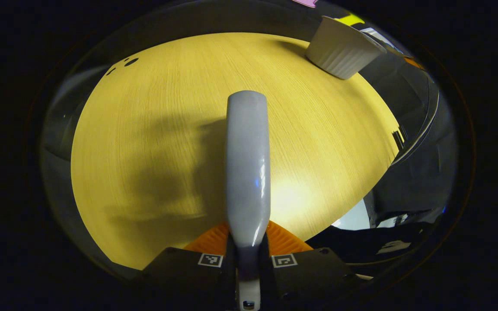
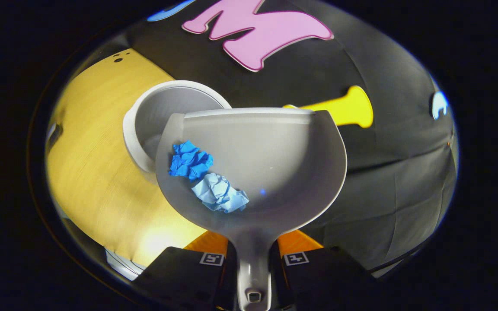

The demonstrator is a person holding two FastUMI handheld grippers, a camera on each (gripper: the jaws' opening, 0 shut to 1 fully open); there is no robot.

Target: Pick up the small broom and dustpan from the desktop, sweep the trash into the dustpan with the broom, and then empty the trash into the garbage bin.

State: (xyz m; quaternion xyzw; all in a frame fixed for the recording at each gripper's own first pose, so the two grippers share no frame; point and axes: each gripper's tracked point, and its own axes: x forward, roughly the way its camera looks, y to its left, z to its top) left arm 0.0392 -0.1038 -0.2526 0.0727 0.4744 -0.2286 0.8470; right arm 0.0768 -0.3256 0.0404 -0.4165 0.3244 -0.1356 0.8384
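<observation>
Dustpan (image 2: 275, 172), two paper wads (image 2: 208, 177) (both blue)

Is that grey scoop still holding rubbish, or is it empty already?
Still loaded: two crumpled blue paper balls lie in the dustpan, held beside the white bin.

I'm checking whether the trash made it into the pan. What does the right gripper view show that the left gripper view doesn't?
Right gripper view: the grey plastic dustpan clamped by the right gripper, carrying two crumpled blue paper balls near the bin's open mouth.

Left gripper view: the grey broom handle clamped by the left gripper.

Both: the yellow wooden desktop and the white ribbed garbage bin.
</observation>
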